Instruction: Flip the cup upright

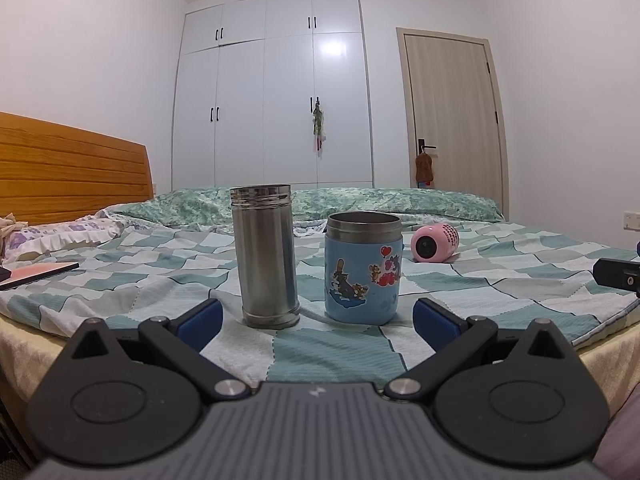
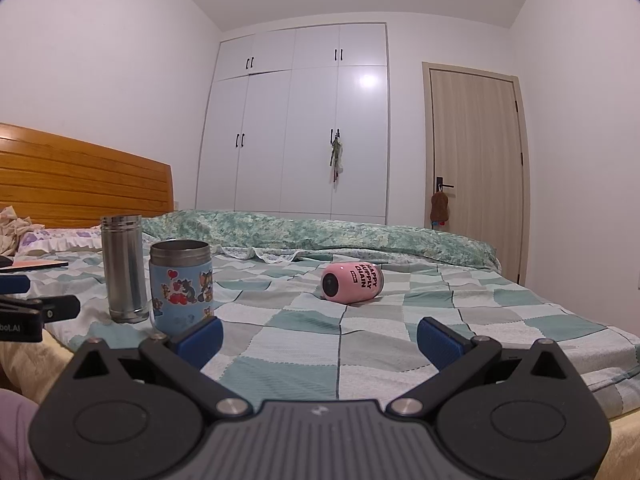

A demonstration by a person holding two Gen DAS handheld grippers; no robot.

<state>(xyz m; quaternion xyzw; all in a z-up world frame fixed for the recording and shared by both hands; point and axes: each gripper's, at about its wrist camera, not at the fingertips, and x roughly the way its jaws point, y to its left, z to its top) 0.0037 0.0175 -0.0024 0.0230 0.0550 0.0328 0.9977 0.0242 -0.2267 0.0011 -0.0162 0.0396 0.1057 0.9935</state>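
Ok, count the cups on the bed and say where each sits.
3. Tall steel cylinder cup upright at left, blue cartoon-printed cup upright beside it, pink lettered cup lying on its side farther right.

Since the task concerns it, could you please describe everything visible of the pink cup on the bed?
The pink cup is a short, rounded cylinder with a glossy pink shell and black lettering reading HAPPY SUPPLY CHAIN. It lies on its side on the checked bedsheet, its dark circular end toward the cameras. Only the sheet touches it; both grippers are well short of it.
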